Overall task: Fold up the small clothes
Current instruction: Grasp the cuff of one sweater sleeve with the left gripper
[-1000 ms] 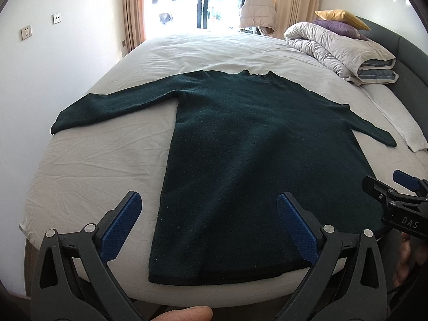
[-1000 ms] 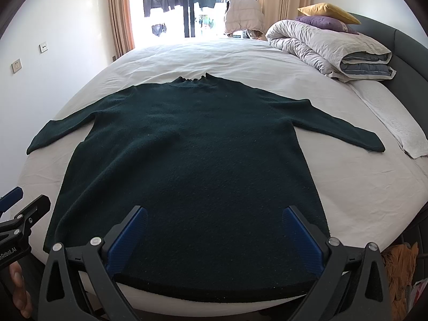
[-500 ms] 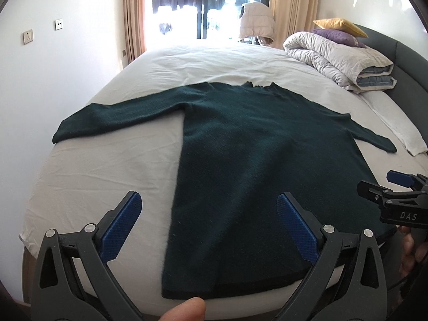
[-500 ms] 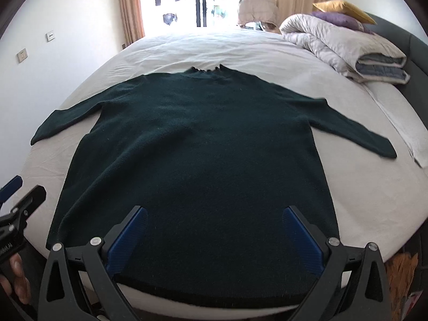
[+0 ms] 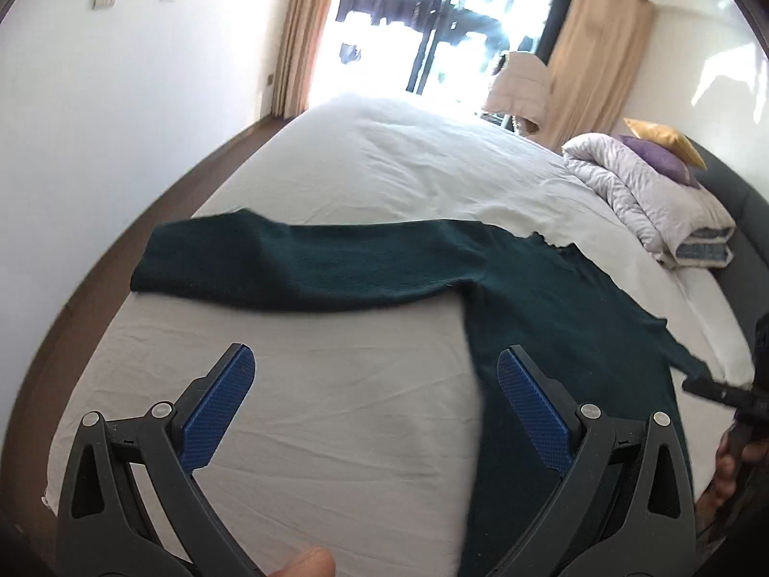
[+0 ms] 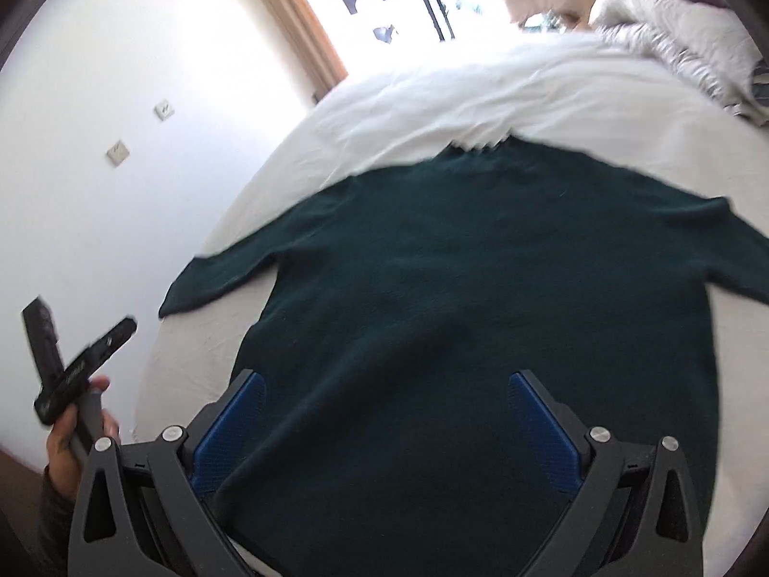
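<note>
A dark green long-sleeved sweater (image 6: 480,288) lies flat, face down, on the white bed, sleeves spread out. Its left sleeve (image 5: 298,267) stretches across the left wrist view. My left gripper (image 5: 375,384) is open and empty above bare sheet, below that sleeve and left of the sweater's body (image 5: 567,336). My right gripper (image 6: 387,408) is open and empty over the lower middle of the sweater's body. The left gripper also shows at the left edge of the right wrist view (image 6: 72,365). The hem is hidden under both grippers.
The white bed sheet (image 5: 336,432) covers a bed (image 5: 408,154) with a rolled grey duvet (image 5: 639,192) and purple and yellow pillows (image 5: 663,149) at the right. A white wall (image 5: 120,96) and wooden floor (image 5: 86,288) lie left. A window with curtains stands behind.
Both grippers have moved forward and left over the bed. The left one now looks at the left sleeve; the right one has tilted and sits closer over the sweater's body. The sweater has not moved.
</note>
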`<state>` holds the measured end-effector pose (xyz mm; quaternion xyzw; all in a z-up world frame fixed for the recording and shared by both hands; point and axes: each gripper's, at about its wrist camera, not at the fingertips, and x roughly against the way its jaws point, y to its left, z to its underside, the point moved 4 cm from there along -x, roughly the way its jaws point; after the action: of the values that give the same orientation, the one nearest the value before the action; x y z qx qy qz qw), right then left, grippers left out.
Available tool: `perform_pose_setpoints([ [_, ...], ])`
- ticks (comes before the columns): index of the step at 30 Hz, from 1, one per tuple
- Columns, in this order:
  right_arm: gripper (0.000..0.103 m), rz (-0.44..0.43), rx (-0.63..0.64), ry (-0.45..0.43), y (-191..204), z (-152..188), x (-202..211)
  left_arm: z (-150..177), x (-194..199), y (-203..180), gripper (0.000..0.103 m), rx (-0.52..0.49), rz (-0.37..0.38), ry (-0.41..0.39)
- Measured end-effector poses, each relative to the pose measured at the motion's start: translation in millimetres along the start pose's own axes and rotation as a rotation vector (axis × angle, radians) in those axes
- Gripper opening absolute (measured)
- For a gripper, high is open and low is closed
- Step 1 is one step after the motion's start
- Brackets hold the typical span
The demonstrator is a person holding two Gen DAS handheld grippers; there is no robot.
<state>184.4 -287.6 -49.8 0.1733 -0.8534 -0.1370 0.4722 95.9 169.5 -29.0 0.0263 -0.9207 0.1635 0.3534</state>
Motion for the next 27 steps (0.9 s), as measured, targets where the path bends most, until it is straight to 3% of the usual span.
perform_pose_setpoints([
  [3, 0.101, 0.014, 0.065, 0.082, 13, -14, -25, -17, -16, 46, 0.103, 0.178, 0.038, -0.013],
  [7, 0.1, 0.067, 0.146, 0.061, 33, -39, -51, -37, -54, 115, 0.102, 0.397, 0.081, 0.017],
  [9, 0.095, 0.067, 0.17, 0.044, 44, -52, -65, -41, -71, 148, 0.091, 0.498, 0.1, 0.039],
  [13, 0.088, 0.046, 0.187, 0.034, 58, -66, -86, -34, -99, 195, 0.08, 0.701, 0.209, 0.061],
  [18, 0.083, -0.019, 0.14, 0.049, 66, -69, -113, -33, -98, 196, 0.08, 0.754, 0.25, 0.061],
  [22, 0.076, -0.03, 0.14, 0.052, 73, -68, -127, -28, -111, 183, 0.08, 0.724, 0.273, 0.098],
  [27, 0.075, -0.024, 0.143, 0.034, 74, -73, -125, -30, -124, 196, 0.08, 0.829, 0.301, 0.048],
])
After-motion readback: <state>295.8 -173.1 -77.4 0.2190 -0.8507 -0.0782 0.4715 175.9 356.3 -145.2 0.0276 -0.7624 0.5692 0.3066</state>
